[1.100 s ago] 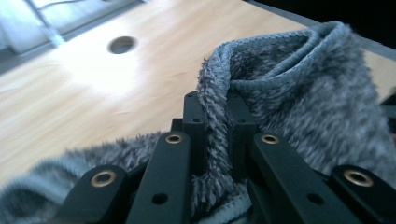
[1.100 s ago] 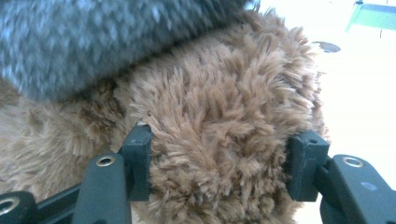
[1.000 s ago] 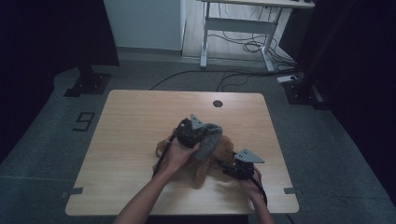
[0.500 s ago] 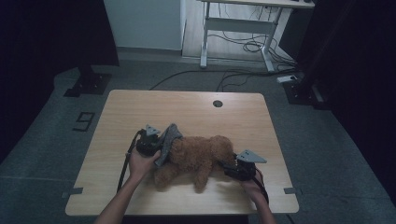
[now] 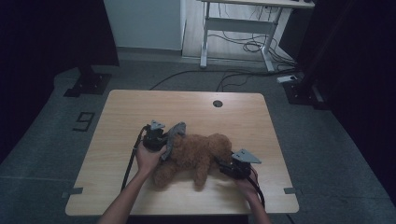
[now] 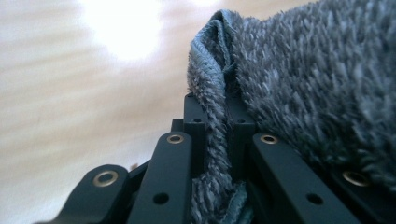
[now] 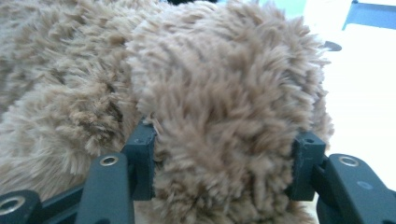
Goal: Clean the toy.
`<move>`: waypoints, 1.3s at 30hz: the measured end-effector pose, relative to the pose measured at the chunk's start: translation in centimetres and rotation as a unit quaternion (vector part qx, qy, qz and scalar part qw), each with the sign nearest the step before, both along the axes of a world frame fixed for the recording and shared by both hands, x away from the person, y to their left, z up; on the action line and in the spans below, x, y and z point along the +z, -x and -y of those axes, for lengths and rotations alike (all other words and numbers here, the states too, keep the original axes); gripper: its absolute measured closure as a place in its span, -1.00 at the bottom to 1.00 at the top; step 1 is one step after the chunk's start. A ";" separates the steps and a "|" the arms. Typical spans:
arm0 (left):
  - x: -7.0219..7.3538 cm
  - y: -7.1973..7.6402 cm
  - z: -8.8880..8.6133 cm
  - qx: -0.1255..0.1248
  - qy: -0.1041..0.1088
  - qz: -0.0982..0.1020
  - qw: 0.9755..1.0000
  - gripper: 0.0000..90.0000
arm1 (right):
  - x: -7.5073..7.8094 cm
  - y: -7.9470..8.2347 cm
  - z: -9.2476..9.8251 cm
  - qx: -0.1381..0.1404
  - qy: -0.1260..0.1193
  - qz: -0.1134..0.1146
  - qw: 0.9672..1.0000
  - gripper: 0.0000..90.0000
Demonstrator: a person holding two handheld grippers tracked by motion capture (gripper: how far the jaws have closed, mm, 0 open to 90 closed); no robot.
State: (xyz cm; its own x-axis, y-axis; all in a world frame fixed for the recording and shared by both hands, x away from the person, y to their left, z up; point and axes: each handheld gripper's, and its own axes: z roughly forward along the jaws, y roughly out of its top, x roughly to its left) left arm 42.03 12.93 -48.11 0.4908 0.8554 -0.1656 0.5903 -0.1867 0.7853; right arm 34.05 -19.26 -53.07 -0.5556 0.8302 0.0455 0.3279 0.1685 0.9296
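High view: a brown plush bear (image 5: 198, 156) lies on the wooden table (image 5: 140, 107), near its front edge. The left gripper (image 5: 159, 140) sits at the bear's left end with a grey cloth (image 5: 172, 136) hanging from it; the right gripper (image 5: 229, 168) presses into its right end.

Left gripper view: the jaws pinch a fold of the grey fleecy cloth (image 6: 299, 79), nearly closed.

Right gripper view: the jaws clamp a thick furry part of the bear (image 7: 219, 121), held moderately wide.
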 end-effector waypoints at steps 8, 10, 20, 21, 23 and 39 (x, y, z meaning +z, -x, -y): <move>2.9 -0.8 -0.3 -0.013 0.027 0.022 0.999 0.81 | 0.0 -0.9 0.2 -0.004 0.005 0.006 1.000 -0.09; 4.4 -0.5 0.2 -0.023 0.031 0.033 0.999 0.81 | 0.1 -0.7 0.2 0.000 0.012 0.006 1.000 -0.09; 3.4 0.4 5.4 -0.080 -0.065 0.007 0.995 0.81 | 0.3 0.0 0.9 0.008 0.004 -0.020 1.000 -0.54; 2.9 0.5 5.3 -0.083 -0.064 0.004 0.995 0.81 | 0.3 -0.1 1.2 0.009 -0.004 -0.026 1.000 -0.59; 2.4 1.0 4.8 -0.083 -0.048 0.005 0.995 0.81 | 0.4 -0.3 1.7 0.014 -0.024 -0.046 0.999 -0.65; 1.0 5.5 4.3 -0.096 -0.051 0.072 0.992 0.83 | 2.6 -0.8 3.3 0.047 -0.073 -0.071 0.994 -0.78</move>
State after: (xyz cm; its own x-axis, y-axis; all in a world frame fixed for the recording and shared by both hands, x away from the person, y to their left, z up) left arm 36.53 8.58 -47.11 0.6578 0.7532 0.0009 0.4200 -0.3678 0.8297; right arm 34.88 -22.54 -50.44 -0.6093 0.7541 0.2452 0.4463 0.0705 0.8921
